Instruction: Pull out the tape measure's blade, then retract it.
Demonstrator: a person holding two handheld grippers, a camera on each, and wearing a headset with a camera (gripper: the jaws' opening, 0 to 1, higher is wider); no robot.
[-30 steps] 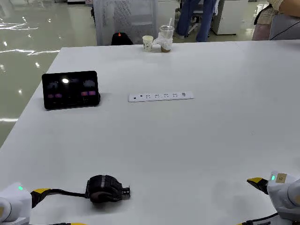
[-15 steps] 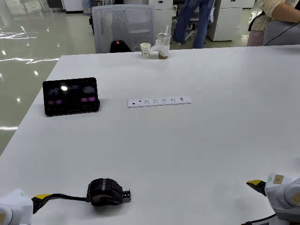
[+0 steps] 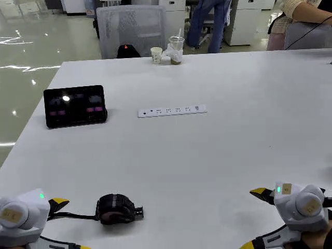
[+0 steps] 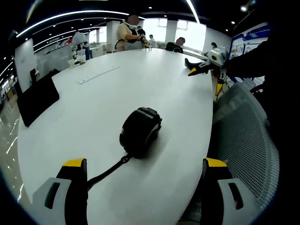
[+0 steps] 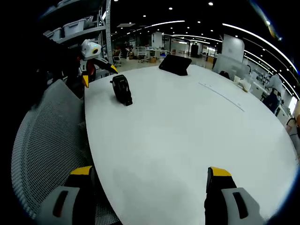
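Plainly, the tape measure (image 3: 116,208) lies on the white table (image 3: 207,155) close to its near edge, toward the left, and the coming move turns on how it points. Its black strap (image 3: 72,215) trails left toward the left gripper (image 3: 70,224), while the small hook of the blade (image 3: 139,211) sticks out of the case on the right, so the long axis runs left to right along the near edge. We see the left gripper just beside the case, with the strap lying in the gap between its jaws; whether the strap touches a jaw we cannot tell. The right gripper (image 3: 252,218) sits well apart on the right, with bare table between it and the hook, yet the hook faces its way. Both grippers stand spread wide and pinch nothing. We judge that the left one is placed to steady the case and the right one must cross to the hook, since the blade is not yet drawn out.

Against the picture of half a second ago the whole view has shifted, so our head has moved; even so, measured against the tape measure, both grippers have come nearer to it, the right one more, while the tape measure seems to keep its place on the table
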